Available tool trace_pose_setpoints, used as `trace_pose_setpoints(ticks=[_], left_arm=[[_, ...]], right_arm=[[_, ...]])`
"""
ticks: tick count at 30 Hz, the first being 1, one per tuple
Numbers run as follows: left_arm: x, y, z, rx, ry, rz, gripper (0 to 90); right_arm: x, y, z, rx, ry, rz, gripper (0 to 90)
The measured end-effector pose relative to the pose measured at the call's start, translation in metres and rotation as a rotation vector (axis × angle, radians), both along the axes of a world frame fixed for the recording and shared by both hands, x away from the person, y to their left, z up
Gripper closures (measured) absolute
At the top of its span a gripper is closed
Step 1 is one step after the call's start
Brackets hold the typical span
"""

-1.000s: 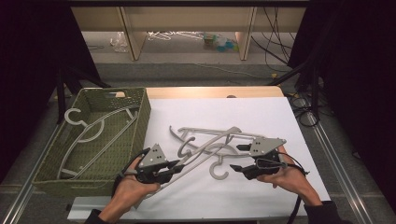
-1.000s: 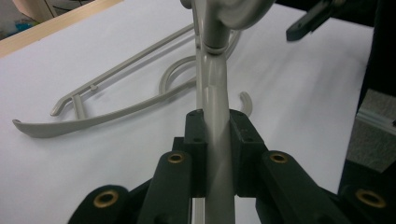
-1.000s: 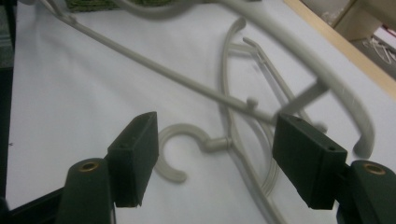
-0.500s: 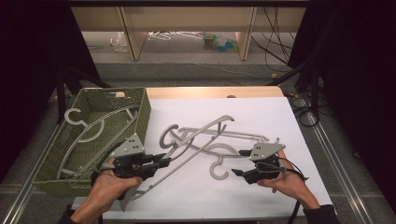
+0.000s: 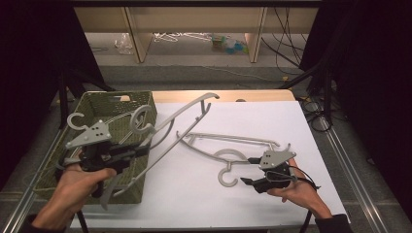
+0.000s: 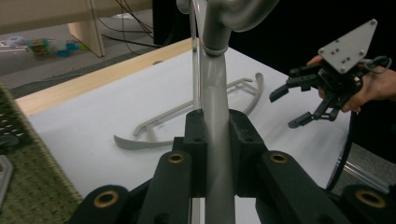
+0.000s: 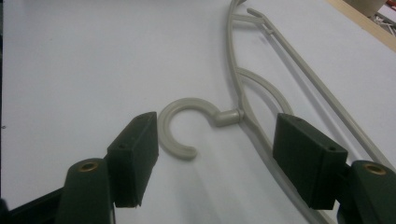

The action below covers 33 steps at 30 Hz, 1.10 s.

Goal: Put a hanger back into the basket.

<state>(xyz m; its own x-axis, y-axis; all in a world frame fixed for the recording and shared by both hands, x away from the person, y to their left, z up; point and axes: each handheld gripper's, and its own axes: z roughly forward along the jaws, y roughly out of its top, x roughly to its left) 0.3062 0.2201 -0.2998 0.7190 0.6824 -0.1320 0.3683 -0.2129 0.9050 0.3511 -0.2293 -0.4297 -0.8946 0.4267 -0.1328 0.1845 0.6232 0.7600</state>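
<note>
Clamping my left hand-held gripper (image 5: 141,151) on a grey plastic hanger (image 5: 180,124) to clear the green woven basket (image 5: 104,101), my right hand-held gripper (image 5: 247,171) gapes around another grey hanger's hook (image 7: 184,126).

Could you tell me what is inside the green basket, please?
The green basket holds at least one grey hanger, its hook at the far left corner. The left gripper and its lifted hanger hide much of the inside.
</note>
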Motion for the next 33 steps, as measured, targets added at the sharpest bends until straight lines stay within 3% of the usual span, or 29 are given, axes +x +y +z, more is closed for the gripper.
trace_pose_setpoints(ticks=[5, 13, 24, 32, 33], left_arm=[[0.004, 0.015, 0.002, -0.012, 0.016, 0.029, 78.9], [0.016, 0.04, 0.005, 0.011, 0.022, 0.08, 78.9], [0.038, 0.083, 0.0, 0.083, 0.018, 0.214, 78.9], [0.047, 0.105, -0.003, 0.115, 0.014, 0.255, 78.9], [0.049, 0.11, -0.005, 0.142, 0.009, 0.259, 78.9]], right_arm=[[0.0, -0.001, 0.0, 0.0, 0.002, -0.004, 31.9], [0.0, 0.0, -0.002, 0.008, -0.001, -0.016, 27.8], [0.0, 0.001, -0.003, -0.001, 0.011, -0.011, 27.8], [0.0, 0.003, -0.005, 0.002, 0.011, -0.004, 27.8], [0.0, 0.003, -0.005, 0.003, 0.011, -0.004, 27.8]])
